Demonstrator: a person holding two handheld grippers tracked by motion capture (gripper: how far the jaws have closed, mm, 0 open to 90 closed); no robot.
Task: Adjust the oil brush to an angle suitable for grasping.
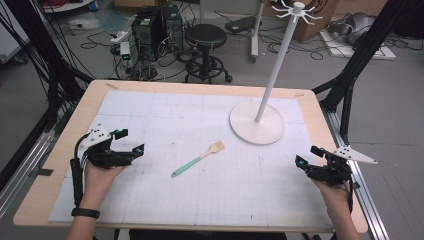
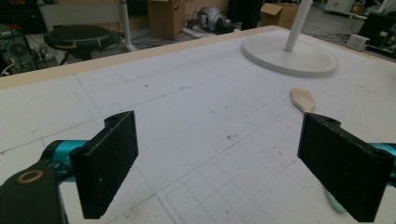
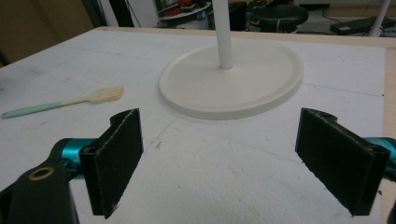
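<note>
A small spatula (image 1: 198, 158) with a mint-green handle and a pale wooden blade lies flat near the middle of the white gridded mat (image 1: 165, 110). Its blade (image 2: 303, 99) shows past the right jaw in the left gripper view, and the whole spatula (image 3: 65, 104) lies at the left in the right gripper view. A white hook stand (image 1: 276, 60) rises from a round base (image 1: 257, 125) at the back right; the base (image 3: 231, 79) lies just ahead of the right gripper. My left gripper (image 1: 129, 141) rests at the mat's left, jaws open and empty. My right gripper (image 1: 309, 156) hovers at the right edge, open and empty.
The mat covers a wooden table (image 1: 60, 150). Behind the table stand a black stool (image 1: 206, 40), computer towers (image 1: 155, 27) and loose cables on the floor. Black frame legs (image 1: 350, 70) flank the table on both sides.
</note>
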